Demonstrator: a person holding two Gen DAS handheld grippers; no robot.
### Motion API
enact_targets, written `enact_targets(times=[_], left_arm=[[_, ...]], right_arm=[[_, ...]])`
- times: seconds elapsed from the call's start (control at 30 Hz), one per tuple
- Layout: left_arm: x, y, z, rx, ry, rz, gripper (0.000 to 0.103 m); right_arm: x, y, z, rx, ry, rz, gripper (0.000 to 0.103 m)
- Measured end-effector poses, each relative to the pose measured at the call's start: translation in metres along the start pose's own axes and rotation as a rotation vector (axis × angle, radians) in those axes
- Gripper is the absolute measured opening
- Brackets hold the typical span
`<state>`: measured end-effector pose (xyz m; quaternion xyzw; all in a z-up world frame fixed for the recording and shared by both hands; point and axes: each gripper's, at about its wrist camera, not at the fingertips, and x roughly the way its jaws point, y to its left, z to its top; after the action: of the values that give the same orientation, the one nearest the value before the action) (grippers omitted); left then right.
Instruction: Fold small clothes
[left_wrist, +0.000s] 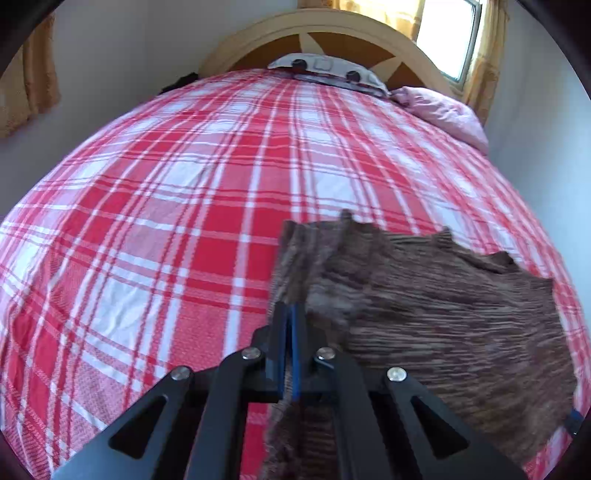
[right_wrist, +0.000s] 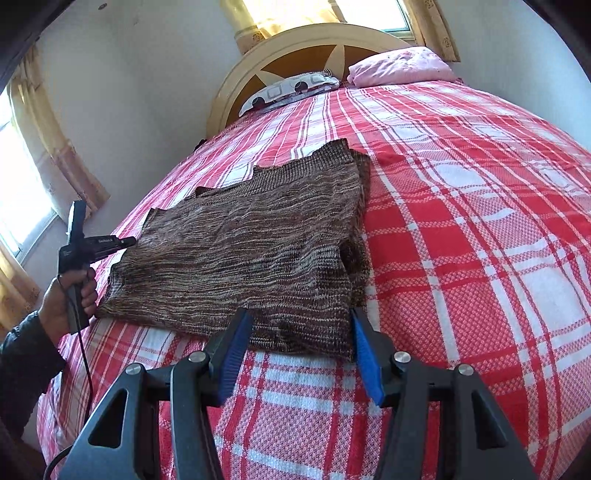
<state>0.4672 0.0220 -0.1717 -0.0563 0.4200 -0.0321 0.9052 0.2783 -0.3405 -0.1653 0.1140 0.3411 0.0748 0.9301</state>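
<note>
A brown knitted sweater (right_wrist: 251, 251) lies flat on the red and white plaid bed cover (right_wrist: 461, 229). Its right side is folded over, and a darker layer shows along that edge. My left gripper (left_wrist: 290, 317) is shut on the sweater's left edge (left_wrist: 424, 314). It also shows in the right wrist view (right_wrist: 127, 242), at the garment's left side, held by a hand. My right gripper (right_wrist: 299, 325) is open, its blue pads either side of the sweater's near right corner, just above the cover.
A patterned pillow (right_wrist: 291, 88) and a pink pillow (right_wrist: 399, 66) lie at the wooden headboard (right_wrist: 303, 48). Curtained windows (right_wrist: 22, 184) are on the left wall and behind the bed. A cable (right_wrist: 86, 362) hangs from the left gripper.
</note>
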Motion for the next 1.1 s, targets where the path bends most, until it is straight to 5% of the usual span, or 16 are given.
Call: enact_targets(times=[0.13, 0.33, 0.43, 0.6, 0.83, 1.1], left_arm=[[0.0, 0.003, -0.005, 0.005, 0.012, -0.003, 0.002], [-0.018, 0.002, -0.01, -0.009, 0.022, -0.116, 0.008], [-0.023, -0.002, -0.013, -0.005, 0.024, -0.098, 0.011], [-0.044, 0.009, -0.033, -0.039, 0.007, -0.03, 0.074], [-0.074, 0.031, -0.082, 0.063, 0.012, 0.069, 0.074], [-0.083, 0.032, -0.109, 0.139, 0.06, 0.095, 0.083]], right_arm=[[0.0, -0.004, 0.0, 0.02, -0.004, 0.026, 0.059], [-0.001, -0.01, 0.0, 0.06, -0.014, 0.063, 0.06], [-0.002, -0.01, -0.001, 0.062, -0.021, 0.066, 0.06], [-0.01, -0.011, -0.003, 0.077, -0.061, 0.032, 0.067], [-0.034, 0.005, -0.004, 0.014, -0.179, -0.048, 0.068], [-0.03, 0.058, -0.006, -0.148, -0.117, -0.067, 0.068]])
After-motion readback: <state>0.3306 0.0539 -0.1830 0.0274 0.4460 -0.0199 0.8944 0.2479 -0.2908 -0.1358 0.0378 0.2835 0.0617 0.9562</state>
